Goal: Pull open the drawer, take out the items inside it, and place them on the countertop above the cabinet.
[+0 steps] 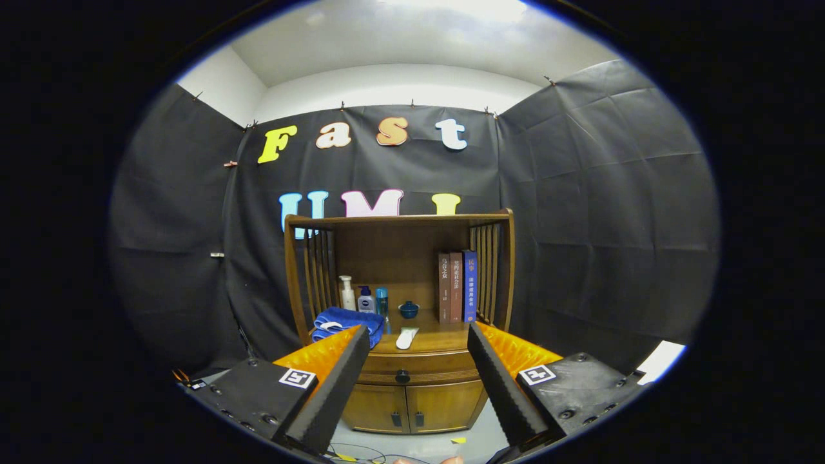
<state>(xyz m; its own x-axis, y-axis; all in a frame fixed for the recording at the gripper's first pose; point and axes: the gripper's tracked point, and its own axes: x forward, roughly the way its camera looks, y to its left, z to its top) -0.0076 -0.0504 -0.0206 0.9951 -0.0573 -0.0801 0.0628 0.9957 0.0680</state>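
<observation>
Drawer (pixel 412 367): closed, flush in the front of the wooden cabinet (pixel 412 403), just under the desk top and above the two small doors; it sits beyond the tool's fingers, seen in the gap between them.
Knob (pixel 402 376): small, dark and round, at the drawer's middle. It is the only purchase for pulling.
Risk, grip: the knob is small against the broad foam-faced fingers, so a pinch taken slightly off centre could slip off as the pull starts.
Risk, approach: coming in too high would bring the fingers against the desk's front edge; the white flat item (pixel 407 338) lying near that edge could be knocked off.
Risk, placing: the desk (pixel 445 338) already carries a blue towel (pixel 345 322), bottles (pixel 363 298), a small blue bowl (pixel 408 309) and books (pixel 457 287), so free room for the drawer's contents looks limited to the middle.
Tool (pixel 417 353): fingers spread wide, holding nothing, well short of the cabinet.
Pose: held level and aimed straight at the cabinet front, roughly centred on the knob.
Contents: hidden while the drawer is shut.
</observation>
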